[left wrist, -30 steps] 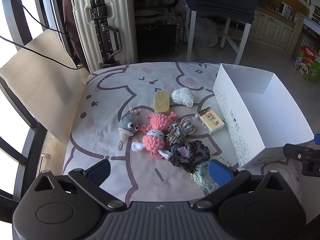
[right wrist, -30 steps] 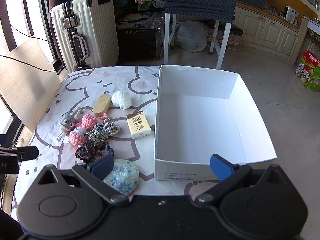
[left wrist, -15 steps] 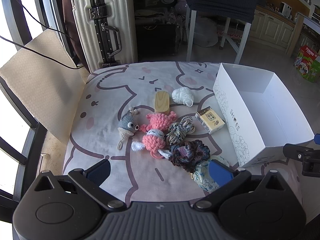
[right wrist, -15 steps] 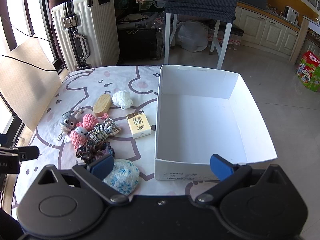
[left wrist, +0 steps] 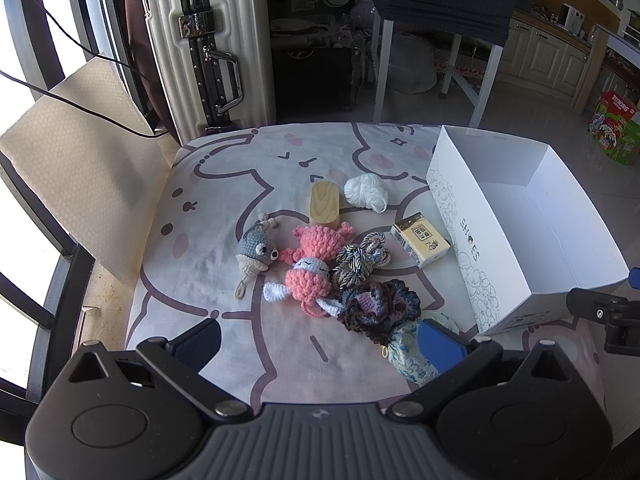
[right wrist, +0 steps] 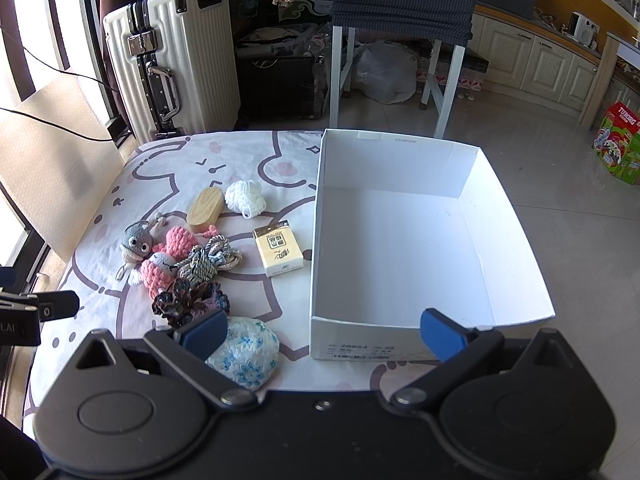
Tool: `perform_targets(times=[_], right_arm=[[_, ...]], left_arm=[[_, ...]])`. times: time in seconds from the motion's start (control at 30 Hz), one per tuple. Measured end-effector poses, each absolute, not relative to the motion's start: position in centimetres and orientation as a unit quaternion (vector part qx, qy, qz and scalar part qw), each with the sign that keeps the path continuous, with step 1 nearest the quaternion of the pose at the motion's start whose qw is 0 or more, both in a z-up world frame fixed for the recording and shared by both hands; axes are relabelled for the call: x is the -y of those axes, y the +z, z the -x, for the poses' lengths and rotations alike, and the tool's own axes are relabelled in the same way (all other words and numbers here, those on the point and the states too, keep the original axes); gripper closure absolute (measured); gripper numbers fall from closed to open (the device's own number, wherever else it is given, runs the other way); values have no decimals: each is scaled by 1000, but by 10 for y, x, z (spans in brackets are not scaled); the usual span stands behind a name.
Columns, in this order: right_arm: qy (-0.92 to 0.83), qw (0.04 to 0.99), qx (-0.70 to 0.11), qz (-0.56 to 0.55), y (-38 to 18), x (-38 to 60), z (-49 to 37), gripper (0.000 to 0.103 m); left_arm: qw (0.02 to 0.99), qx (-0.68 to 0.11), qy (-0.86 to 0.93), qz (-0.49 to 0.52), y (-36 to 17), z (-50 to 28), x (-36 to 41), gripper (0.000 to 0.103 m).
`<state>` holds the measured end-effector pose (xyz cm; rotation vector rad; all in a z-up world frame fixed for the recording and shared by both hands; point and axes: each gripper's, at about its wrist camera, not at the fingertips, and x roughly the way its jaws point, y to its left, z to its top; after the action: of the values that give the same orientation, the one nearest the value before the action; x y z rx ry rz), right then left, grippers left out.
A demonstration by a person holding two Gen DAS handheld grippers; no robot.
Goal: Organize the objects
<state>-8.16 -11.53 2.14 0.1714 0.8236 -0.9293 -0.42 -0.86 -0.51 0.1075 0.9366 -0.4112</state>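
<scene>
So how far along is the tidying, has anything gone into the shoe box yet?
Nothing looks done: the white shoe box is empty. Nothing is in hand either; the left hand-held gripper and right hand-held gripper are both open. All items remain on the cloth, including the wooden block, white yarn ball, yellow card box, grey crochet fish and blue floral pouch.

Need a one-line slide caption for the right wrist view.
Open right gripper hovers before an empty white shoebox, with crocheted toys, yarn ball and small carton alongside.
</scene>
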Motion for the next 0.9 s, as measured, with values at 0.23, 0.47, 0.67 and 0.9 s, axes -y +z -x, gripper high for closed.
perform_targets(times=[0.23, 0.47, 0.67, 0.9], right_arm=[[-438, 809, -383, -83, 21, 115, 81, 0], [-444, 807, -379, -87, 21, 114, 81, 0], [-446, 812, -366, -91, 20, 109, 84, 0], [-445, 823, -341, -91, 27, 105, 84, 0]], left_arm=[[867, -447, -213, -55, -5, 4, 8, 0], [863, -446, -233, -58, -5, 3, 8, 0], [866, -435, -240, -59, -2, 6, 7, 0], [870, -417, -260, -40, 7, 8, 4, 0]])
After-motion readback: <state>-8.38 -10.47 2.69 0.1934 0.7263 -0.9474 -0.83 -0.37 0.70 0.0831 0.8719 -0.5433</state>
